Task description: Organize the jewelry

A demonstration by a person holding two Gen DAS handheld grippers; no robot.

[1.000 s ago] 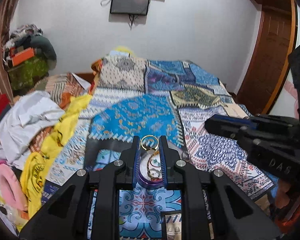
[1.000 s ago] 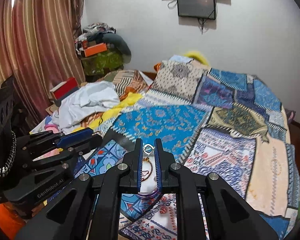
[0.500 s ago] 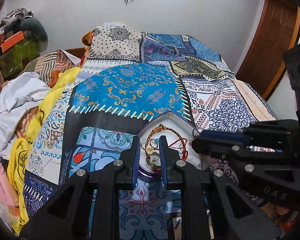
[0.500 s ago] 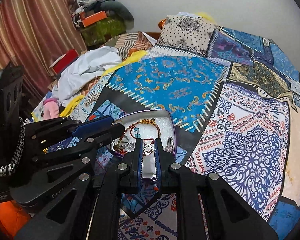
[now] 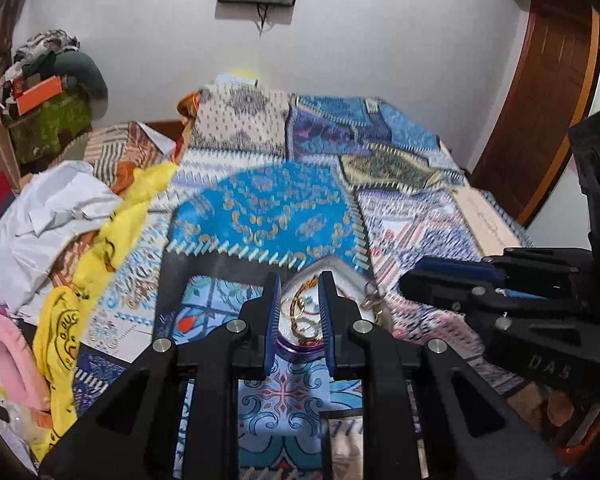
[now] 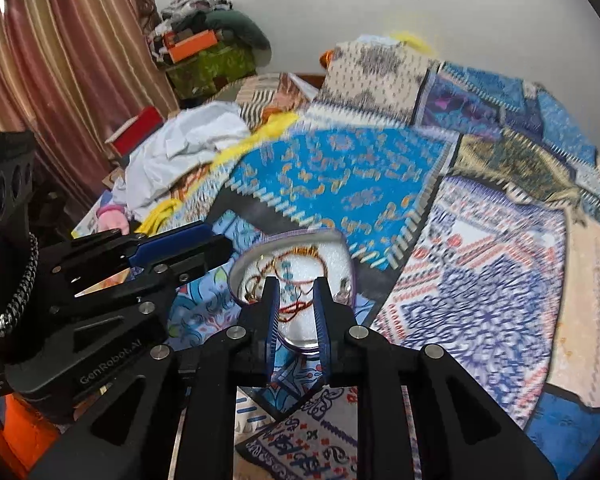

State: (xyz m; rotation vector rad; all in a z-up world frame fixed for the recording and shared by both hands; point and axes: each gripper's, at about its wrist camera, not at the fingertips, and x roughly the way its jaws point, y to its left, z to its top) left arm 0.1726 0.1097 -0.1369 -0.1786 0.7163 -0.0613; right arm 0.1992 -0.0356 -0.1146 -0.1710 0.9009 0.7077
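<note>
Left wrist view
Left gripper (image 5: 299,284): low over the bed, jaws a narrow gap apart; gold rings (image 5: 296,307) show in the gap, but whether the fingers touch them cannot be told.
Jewelry tray (image 5: 340,270): a purple-rimmed, white-lined dish lying on the patchwork bedspread (image 5: 276,216), straight ahead of the fingers; it holds gold loops and a reddish beaded strand, tangled together.
Right gripper (image 5: 406,280): enters from the right edge, tips near the tray's right rim; from this side its gap cannot be judged.
Surroundings: yellow cloth (image 5: 112,232) and white cloth (image 5: 52,216) heaped on the left, wooden door (image 5: 540,92) on the right.

Right wrist view
Right gripper (image 6: 296,285): jaws slightly parted above the near half of the tray (image 6: 244,260); nothing seen pinched, only the red beaded strand (image 6: 296,306) lying in the tray behind the gap.
Left gripper (image 6: 224,246): reaches in from the left, tips just beside the tray's left rim.
Tray contents: a gold-and-red bracelet loop (image 6: 300,258) on the white lining, small pieces by the right rim, blurred.
Surroundings: striped curtain (image 6: 60,64) at the left.
</note>
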